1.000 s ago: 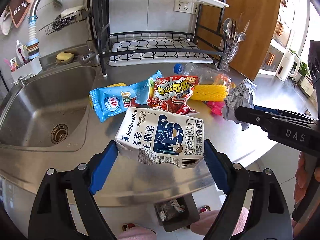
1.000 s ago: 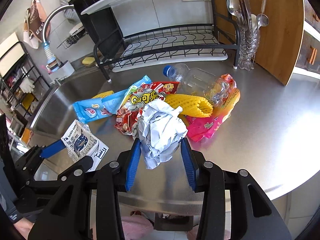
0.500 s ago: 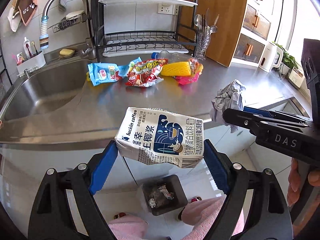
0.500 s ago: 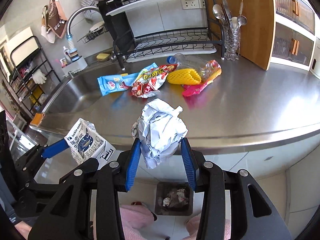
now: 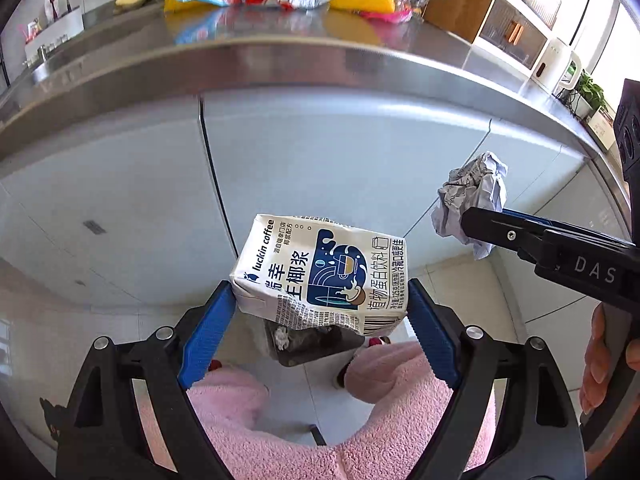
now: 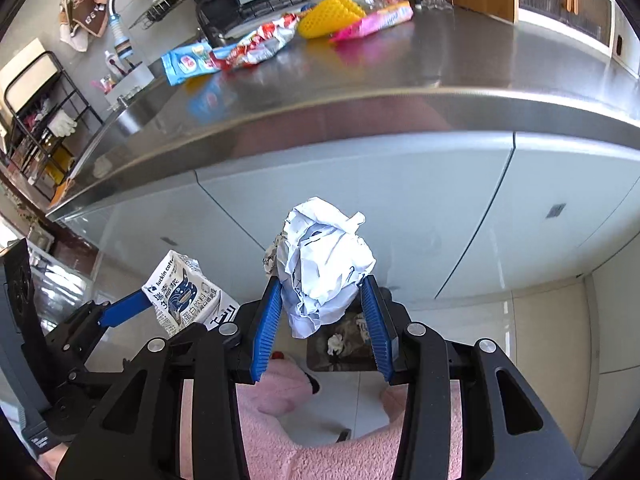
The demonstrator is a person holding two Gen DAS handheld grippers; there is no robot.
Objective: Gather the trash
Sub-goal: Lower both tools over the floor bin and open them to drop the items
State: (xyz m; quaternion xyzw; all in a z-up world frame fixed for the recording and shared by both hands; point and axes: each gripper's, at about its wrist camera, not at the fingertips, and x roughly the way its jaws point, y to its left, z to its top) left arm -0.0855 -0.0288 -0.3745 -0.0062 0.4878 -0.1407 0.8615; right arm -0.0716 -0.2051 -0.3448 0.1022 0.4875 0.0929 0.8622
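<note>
My left gripper (image 5: 320, 312) is shut on a crumpled white coffee-drink carton (image 5: 320, 272), held in front of the cabinet doors below the counter edge. My right gripper (image 6: 320, 312) is shut on a crumpled ball of white paper (image 6: 324, 268); that paper ball (image 5: 472, 200) and the right gripper's black finger show at the right of the left wrist view. A dark trash bin (image 5: 308, 340) with rubbish in it stands on the floor right below the carton, and the same bin (image 6: 344, 348) lies under the paper ball. The carton (image 6: 180, 292) also appears at the left.
More wrappers stay on the steel counter (image 6: 440, 72): a blue packet (image 6: 188, 62), a red-white packet (image 6: 264, 42), yellow foam netting (image 6: 328, 18) and a pink packet (image 6: 376, 22). Grey cabinet doors (image 5: 320, 152) face me. Pink fuzzy trouser legs (image 5: 280, 432) stand by the bin.
Both grippers have come back off the counter and sunk below its edge, each keeping its load. The bin now lies directly under them, and the countertop rubbish has moved to the top of both views.
</note>
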